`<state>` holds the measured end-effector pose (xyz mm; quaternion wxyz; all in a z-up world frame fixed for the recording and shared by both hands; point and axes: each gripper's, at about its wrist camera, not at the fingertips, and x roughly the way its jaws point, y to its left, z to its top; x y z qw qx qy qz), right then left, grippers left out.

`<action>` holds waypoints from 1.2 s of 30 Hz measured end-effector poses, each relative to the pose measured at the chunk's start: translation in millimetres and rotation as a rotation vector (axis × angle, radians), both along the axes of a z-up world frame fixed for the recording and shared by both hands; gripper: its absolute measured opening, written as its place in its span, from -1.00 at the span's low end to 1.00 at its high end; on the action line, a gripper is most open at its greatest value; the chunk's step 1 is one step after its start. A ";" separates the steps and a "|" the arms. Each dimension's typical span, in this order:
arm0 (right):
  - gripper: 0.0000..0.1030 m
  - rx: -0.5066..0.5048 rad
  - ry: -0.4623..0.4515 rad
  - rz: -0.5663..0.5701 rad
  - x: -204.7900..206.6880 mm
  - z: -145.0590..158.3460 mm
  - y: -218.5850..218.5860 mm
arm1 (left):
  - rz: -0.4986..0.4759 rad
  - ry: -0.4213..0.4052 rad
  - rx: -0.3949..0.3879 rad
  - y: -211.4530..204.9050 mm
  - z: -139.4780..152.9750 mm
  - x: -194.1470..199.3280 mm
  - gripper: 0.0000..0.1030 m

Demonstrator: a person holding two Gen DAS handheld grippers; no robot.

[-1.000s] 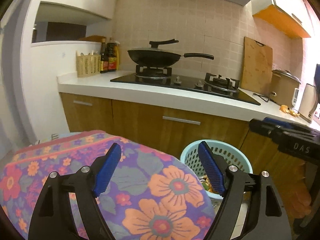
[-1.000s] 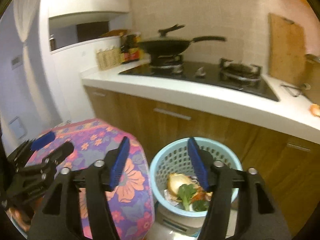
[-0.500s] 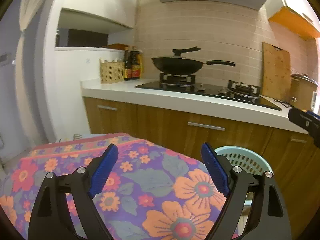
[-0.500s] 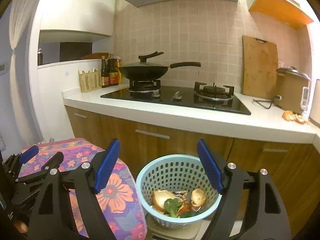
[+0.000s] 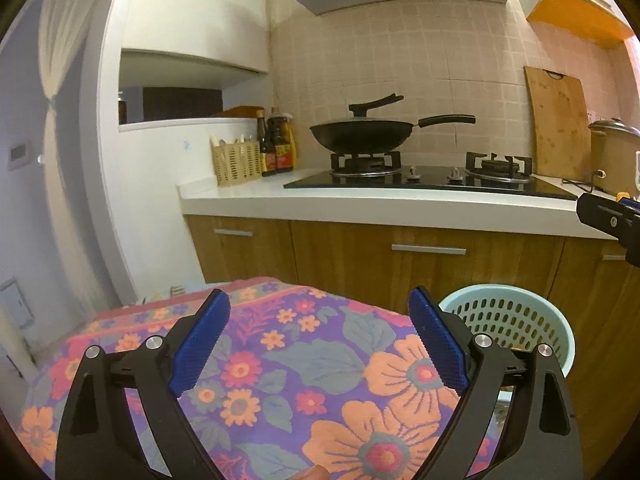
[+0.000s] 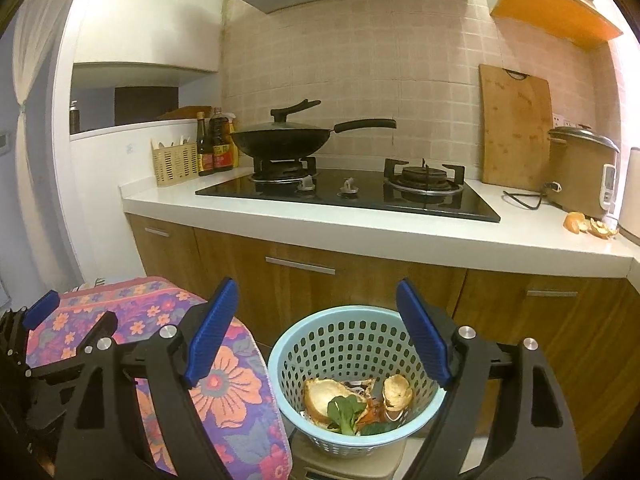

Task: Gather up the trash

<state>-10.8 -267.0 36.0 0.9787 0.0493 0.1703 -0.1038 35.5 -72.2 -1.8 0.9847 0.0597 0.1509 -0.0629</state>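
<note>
Biggest risk, as I judge it: the orange peels [image 6: 591,227] on the counter [image 6: 400,236], at 3 o'clock in the right view, are thin, curled scraps lying close by the rice cooker [image 6: 580,172] and its cord. A wide sweep w/ the right gripper [image 6: 316,336] could snag the cord or shove peel off the edge. Carrying back, scraps could miss the blue basket [image 6: 356,320] at 6 o'clock, which already holds peel & greens. The floral cloth [image 5: 300,368] beside it might catch droppings.

Right gripper: jaws spread wide, nothing held, nothing touched. Left gripper [image 5: 316,340]: same, wide apart & empty, hanging over the cloth.
</note>
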 end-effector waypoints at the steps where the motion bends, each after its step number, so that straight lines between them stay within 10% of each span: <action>1: 0.50 0.003 0.001 -0.003 0.5 -0.6 -1.2 | 0.000 0.004 -0.002 0.3 -0.5 0.3 0.72; 36: 0.50 -0.008 0.032 0.001 15.5 -10.4 10.1 | 0.009 0.053 -0.017 10.3 -4.7 10.8 0.77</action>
